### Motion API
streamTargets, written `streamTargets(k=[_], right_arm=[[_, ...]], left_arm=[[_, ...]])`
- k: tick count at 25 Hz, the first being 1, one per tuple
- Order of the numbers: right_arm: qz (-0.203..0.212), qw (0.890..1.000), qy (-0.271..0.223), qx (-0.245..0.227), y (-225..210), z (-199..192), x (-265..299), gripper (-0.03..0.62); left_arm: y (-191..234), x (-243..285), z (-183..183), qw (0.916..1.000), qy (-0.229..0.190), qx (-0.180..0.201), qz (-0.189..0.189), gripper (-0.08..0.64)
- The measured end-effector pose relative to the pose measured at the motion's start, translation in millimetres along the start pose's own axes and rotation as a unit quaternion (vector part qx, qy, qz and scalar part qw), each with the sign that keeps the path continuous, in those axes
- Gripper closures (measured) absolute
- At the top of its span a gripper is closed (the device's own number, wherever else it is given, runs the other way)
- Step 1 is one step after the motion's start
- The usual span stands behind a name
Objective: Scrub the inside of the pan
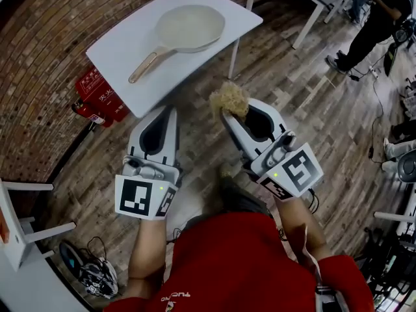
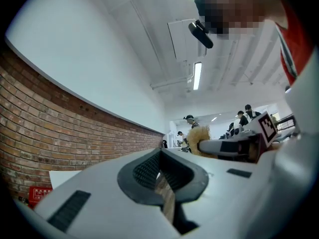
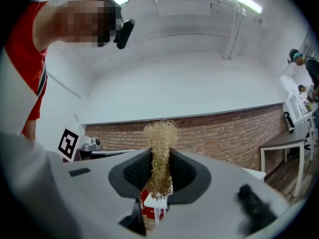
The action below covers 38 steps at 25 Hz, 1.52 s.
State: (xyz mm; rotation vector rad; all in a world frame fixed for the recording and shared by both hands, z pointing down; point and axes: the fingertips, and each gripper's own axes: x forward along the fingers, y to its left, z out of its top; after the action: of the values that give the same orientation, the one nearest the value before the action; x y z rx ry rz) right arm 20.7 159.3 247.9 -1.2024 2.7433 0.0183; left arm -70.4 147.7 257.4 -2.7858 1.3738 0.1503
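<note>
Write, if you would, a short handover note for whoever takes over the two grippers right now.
The left gripper is shut and empty.
The right gripper is shut on a tan fibre scrubber, which sticks out past the jaws.
The pan lies on the white table, open side up, with its handle toward you. Both grippers are short of the table, over the floor.
Done: scrubber picked up.
Left: steady the pan, probably by its handle, and scrub the inside.
</note>
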Motion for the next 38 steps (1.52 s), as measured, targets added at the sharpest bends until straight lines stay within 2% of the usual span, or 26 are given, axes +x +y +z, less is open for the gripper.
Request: streamTargets(k=[11,17,28,38], right_arm=[[0.039,0.999,0.001,-0.002,-119,-6,62,0.5],[0.064,0.998,0.009,-0.004,-167,-10,89,0.5],[0.077,0.997,0.022,0.0,-203,-24,138,0.5],[0.058,0.997,0.037,-0.043,-238,-23,223,0.5]], left_arm=[[46,120,-14,0.9988,0.018,0.023,0.039,0.554],[63,169,-21,0.9975,0.026,0.03,0.058,0.554],[106,208,-20,0.9958,0.027,0.041,0.077,0.554],[178,259,-22,0.9966,0.008,0.043,0.07,0.554]])
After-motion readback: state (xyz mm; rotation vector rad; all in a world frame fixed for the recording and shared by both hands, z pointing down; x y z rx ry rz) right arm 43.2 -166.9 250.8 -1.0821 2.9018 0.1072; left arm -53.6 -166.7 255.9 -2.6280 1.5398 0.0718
